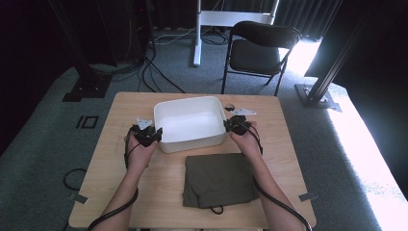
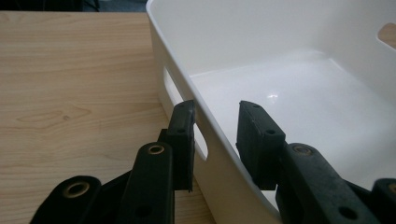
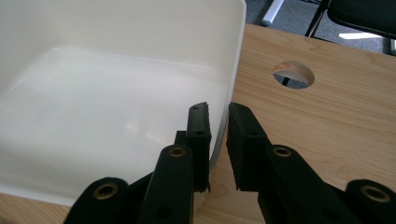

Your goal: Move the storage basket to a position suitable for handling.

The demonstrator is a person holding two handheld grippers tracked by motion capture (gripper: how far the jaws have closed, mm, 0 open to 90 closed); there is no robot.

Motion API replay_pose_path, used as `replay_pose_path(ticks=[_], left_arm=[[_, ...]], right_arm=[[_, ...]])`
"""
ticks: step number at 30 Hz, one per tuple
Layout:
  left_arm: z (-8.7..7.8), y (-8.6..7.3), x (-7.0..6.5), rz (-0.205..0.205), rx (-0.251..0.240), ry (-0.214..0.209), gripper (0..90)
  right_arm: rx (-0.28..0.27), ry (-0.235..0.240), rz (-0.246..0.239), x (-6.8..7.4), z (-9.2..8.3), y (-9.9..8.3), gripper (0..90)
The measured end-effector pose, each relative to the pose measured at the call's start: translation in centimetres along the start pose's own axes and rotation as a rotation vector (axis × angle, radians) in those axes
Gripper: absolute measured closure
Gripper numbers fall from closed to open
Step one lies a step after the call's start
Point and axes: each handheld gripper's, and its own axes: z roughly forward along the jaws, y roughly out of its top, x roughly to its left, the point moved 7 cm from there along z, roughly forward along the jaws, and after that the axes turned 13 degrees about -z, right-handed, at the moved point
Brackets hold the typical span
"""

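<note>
The left gripper (image 2: 215,135), matte black plastic with brass-ringed bolt holes in its arms, straddles the left wall of the white rectangular plastic tub (image 2: 299,93): one ribbed pad (image 2: 183,135) lies against the outside by an oval handle slot, while the other stands inside, seemingly a little off the wall, so a firm clamp cannot be confirmed. The right gripper (image 3: 218,140), of the same build, is clenched on the tub's right wall, its pads nearly together with the thin rounded rim between them.

The tub is glossy and smooth, with rounded corners and a shiny bare floor. It sits on the far middle of the pale wood-grain table (image 1: 144,192), held at both ends. Near the right gripper a round hole (image 3: 293,74) pierces the tabletop.

In front of the tub, just apart from it, lies a folded olive-green cloth (image 1: 219,179), soft and matte, with a dark cord loop at its near edge.

No writing is legible anywhere.
</note>
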Motion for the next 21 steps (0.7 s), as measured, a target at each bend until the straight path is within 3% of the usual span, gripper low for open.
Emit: replay_pose_path(ticks=[6, 21], left_arm=[[0.7, 0.0, -0.7, -0.011, 0.007, -0.021, 70.0], [2.4, 0.2, -3.4, 0.06, 0.02, -0.042, 70.9]], right_arm=[[-0.001, -0.005, 0.021, -0.6, -0.7, -0.6, 78.9], [-0.004, -0.032, 0.055, -2.7, -2.6, -2.4, 78.7]])
